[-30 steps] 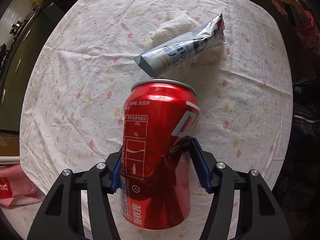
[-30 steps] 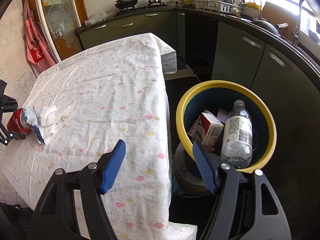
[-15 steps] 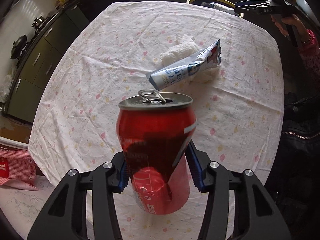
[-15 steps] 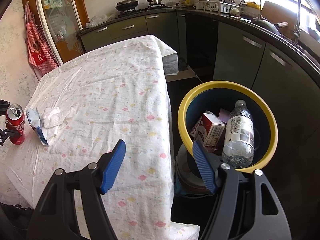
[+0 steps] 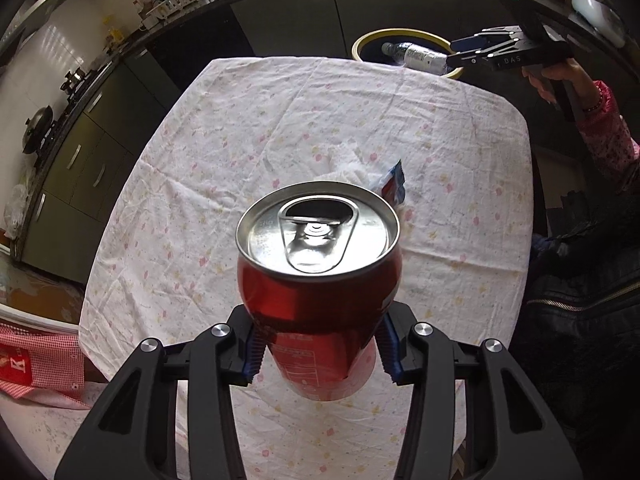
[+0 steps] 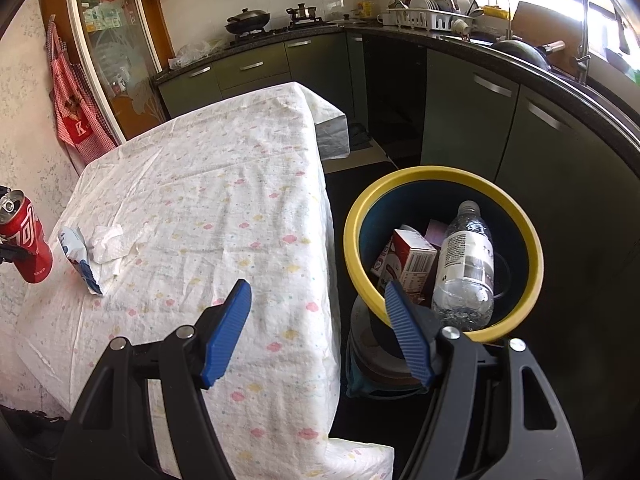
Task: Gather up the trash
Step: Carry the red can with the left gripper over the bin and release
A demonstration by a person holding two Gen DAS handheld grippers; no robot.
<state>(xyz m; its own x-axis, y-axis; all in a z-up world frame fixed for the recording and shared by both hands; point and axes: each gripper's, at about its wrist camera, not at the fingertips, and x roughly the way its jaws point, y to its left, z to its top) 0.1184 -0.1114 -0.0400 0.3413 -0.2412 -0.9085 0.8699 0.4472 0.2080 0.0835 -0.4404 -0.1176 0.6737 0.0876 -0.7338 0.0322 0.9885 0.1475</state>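
Note:
My left gripper (image 5: 318,354) is shut on a dented red soda can (image 5: 316,280) and holds it upright above the near end of the table; the can also shows at the far left of the right wrist view (image 6: 28,238). A blue-and-white snack wrapper (image 6: 82,262) and a crumpled white tissue (image 6: 108,242) lie on the tablecloth beyond the can. My right gripper (image 6: 320,330) is open and empty, held in the air between the table corner and the yellow-rimmed trash bin (image 6: 532,240).
The bin holds a plastic bottle (image 6: 464,264) and a carton (image 6: 410,258); it stands on the floor past the table's far end (image 5: 362,42). The table wears a flowered white cloth (image 6: 240,208). Dark kitchen cabinets (image 6: 540,132) line the walls. A red apron (image 6: 74,108) hangs nearby.
My left gripper has lifted the can off the table and tilted up, so the can's top now faces the camera. The right gripper has stayed nearly still.

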